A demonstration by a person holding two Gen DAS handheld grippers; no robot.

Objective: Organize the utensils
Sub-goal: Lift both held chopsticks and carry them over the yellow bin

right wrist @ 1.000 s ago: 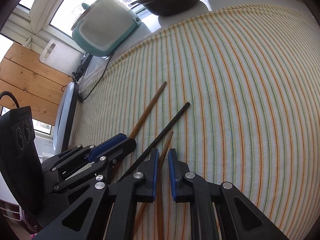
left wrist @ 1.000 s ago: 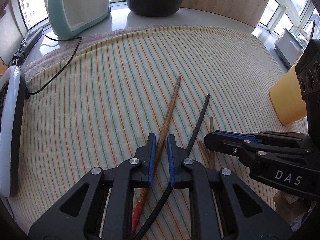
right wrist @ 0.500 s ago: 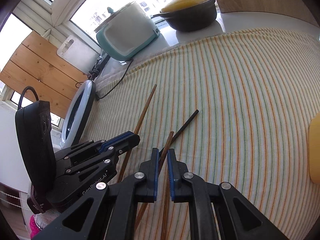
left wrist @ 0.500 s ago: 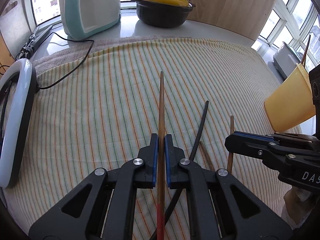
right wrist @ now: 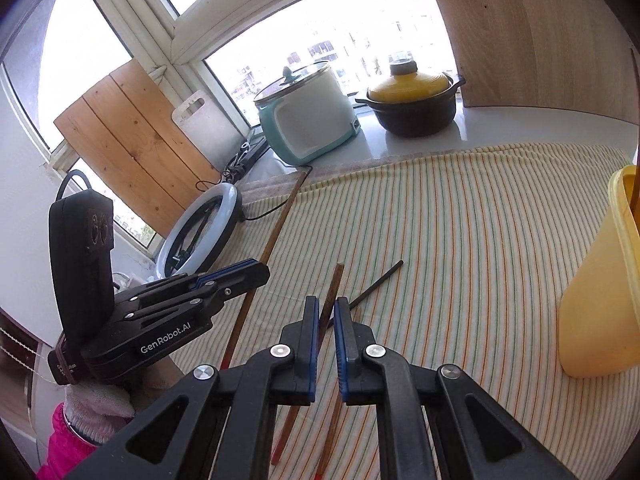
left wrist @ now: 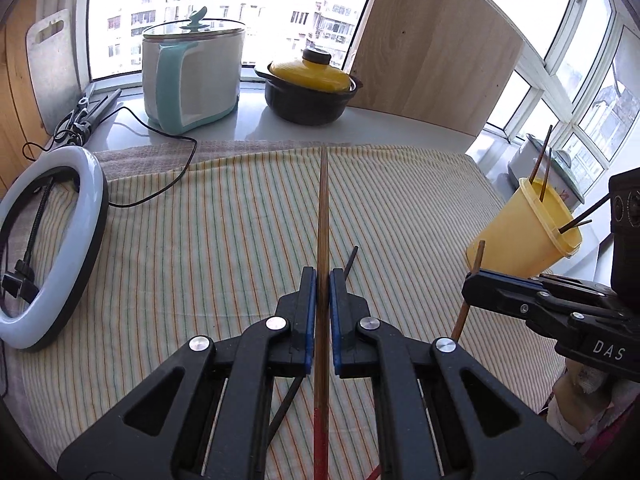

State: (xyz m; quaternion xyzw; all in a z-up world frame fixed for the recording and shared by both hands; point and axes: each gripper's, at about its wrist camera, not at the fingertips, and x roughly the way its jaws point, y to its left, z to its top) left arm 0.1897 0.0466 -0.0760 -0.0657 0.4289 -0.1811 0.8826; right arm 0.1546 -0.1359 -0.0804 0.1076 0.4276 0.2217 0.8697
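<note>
My left gripper (left wrist: 323, 276) is shut on a long brown chopstick (left wrist: 323, 208) with a red end and holds it lifted above the striped cloth (left wrist: 208, 240). My right gripper (right wrist: 327, 308) is shut on a shorter brown chopstick (right wrist: 335, 280), also lifted; it shows in the left wrist view (left wrist: 476, 258). A black chopstick (right wrist: 380, 278) lies on the cloth below. A yellow cup (left wrist: 524, 232) at the right holds several chopsticks. Another brown chopstick (right wrist: 334, 420) lies under my right gripper.
A ring light (left wrist: 52, 240) lies at the cloth's left edge with its cable. A teal and white cooker (left wrist: 192, 76) and a black pot with a yellow lid (left wrist: 312, 88) stand on the counter behind. A wooden panel (left wrist: 432, 52) rises at the back right.
Both grippers closed on their chopsticks and rose from the cloth. The long chopstick now points straight ahead, and the yellow cup came further into view.
</note>
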